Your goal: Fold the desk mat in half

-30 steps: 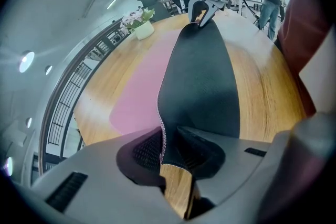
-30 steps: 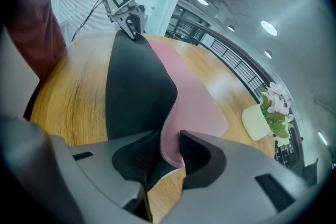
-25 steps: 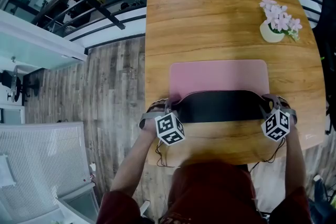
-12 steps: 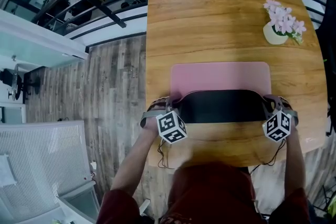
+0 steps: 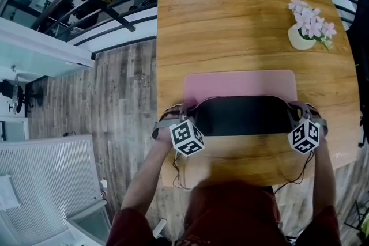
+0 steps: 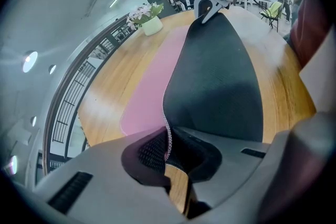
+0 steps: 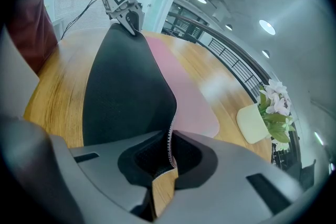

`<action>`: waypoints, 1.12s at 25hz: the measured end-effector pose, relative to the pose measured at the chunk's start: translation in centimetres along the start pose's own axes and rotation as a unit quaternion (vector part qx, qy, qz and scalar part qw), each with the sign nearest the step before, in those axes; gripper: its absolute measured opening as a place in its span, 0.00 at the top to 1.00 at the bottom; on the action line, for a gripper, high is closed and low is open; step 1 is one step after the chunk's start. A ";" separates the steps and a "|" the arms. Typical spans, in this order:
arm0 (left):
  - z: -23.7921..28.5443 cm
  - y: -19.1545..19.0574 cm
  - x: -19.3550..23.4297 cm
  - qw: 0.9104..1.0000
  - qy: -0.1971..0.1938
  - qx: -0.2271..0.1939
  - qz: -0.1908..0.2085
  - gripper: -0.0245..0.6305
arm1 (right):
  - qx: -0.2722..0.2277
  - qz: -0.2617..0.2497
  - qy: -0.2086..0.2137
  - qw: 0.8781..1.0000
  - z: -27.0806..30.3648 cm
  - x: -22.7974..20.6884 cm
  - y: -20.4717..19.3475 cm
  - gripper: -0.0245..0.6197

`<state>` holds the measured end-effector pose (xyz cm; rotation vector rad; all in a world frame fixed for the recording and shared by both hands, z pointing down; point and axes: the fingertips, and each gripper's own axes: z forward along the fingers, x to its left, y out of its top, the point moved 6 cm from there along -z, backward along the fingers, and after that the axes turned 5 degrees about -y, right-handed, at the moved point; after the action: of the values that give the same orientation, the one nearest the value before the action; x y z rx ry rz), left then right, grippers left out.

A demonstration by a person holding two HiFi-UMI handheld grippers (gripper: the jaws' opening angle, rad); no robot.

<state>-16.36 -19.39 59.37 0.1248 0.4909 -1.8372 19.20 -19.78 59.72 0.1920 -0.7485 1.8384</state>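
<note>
The desk mat (image 5: pixel 239 83) lay across the near half of the table (image 5: pixel 230 14). Its far part was flat, and its near edge was lifted and turned back so that the black underside (image 5: pixel 242 116) faced up.

The jaws of both grippers had just been closing. The left gripper (image 6: pixel 167 147) was clamped on the near left corner of the mat, and the right gripper (image 7: pixel 170 152) was clamped on the near right corner, with the stitched edge pinched between the pads of each. Over the last second the raised edge had crept a little toward the far side, and slightly less of the pink top was showing. I judged that the grip was secured and the fold only begun, since the near edge still hung well short of the far one.

The mat was thin and limp and sagged in a shallow curve between the two corners. It had a smooth pink top, a black back with a fine woven grain, rounded corners and a pale line of stitching along the rim.

The table was warm, glossy wood with a clear grain. Near its far right corner stood a small cream pot (image 5: pixel 298 37) of pale pink flowers (image 5: pixel 310 17), well apart from the mat. Grey wooden floor planks (image 5: pixel 124 101) showed beside the table.
</note>
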 end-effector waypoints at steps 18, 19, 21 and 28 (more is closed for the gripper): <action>1.9 1.1 3.5 0.999 0.034 0.003 0.007 0.89 | -0.011 -0.009 -0.018 1.000 2.5 -3.3 0.6 0.90; 2.0 1.1 3.7 0.999 0.036 0.004 0.007 0.89 | -0.012 -0.010 -0.019 1.000 2.6 -3.5 0.8 0.90; 2.1 1.1 4.1 0.999 0.038 0.004 0.008 0.89 | -0.012 -0.011 -0.019 1.000 2.9 -3.8 1.0 0.90; 2.9 1.6 5.9 0.999 0.040 0.002 -0.002 0.89 | -0.011 -0.014 -0.021 1.000 3.9 -5.3 1.4 0.90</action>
<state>-16.34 -26.13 59.62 0.2007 0.5442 -1.8423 19.23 -26.47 59.80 0.2267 -0.7911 1.8045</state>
